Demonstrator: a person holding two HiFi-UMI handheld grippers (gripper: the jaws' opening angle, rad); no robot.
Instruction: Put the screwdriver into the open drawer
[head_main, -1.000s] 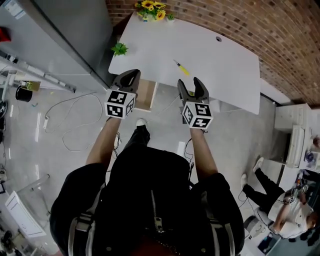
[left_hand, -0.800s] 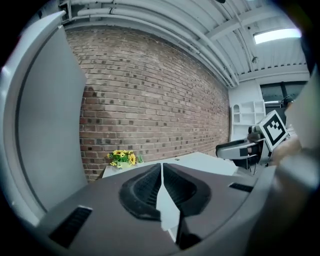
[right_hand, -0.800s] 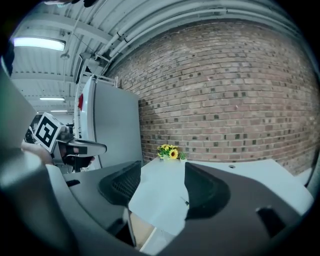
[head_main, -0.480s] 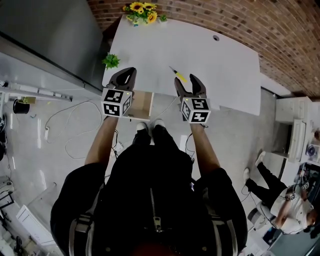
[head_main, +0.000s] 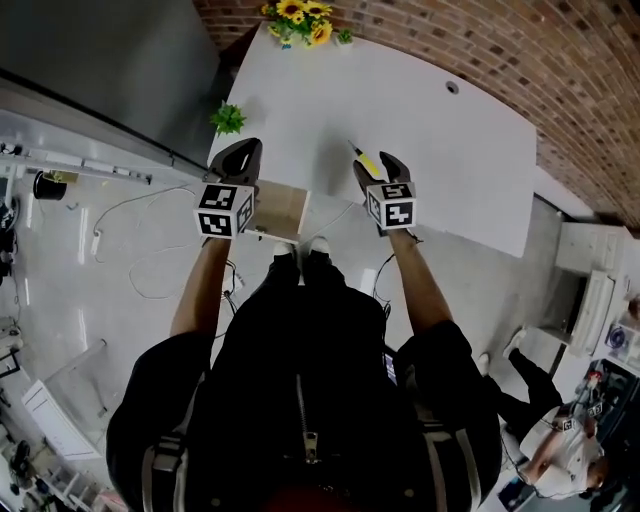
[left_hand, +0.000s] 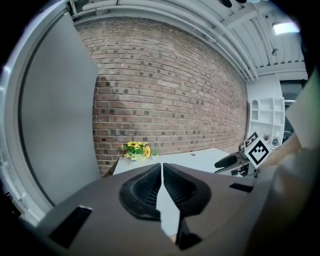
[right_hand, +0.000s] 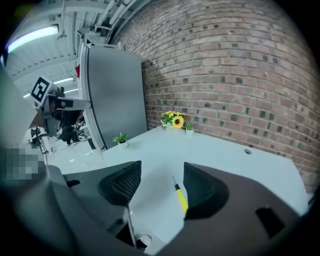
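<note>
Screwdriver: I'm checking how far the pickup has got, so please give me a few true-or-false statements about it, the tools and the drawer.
1. The screwdriver lies on the white table. True.
2. The right tool is shut on the screwdriver. False: its jaws stand apart, and the screwdriver lies on the table between them, not gripped.
3. The drawer is closed. False: it is pulled open under the table's near edge.
4. The left tool holds nothing. True: its jaws are together.

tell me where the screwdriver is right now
In the head view the screwdriver lies on the white table, near its front edge, just ahead of the right gripper, whose open tongs frame it.
</note>
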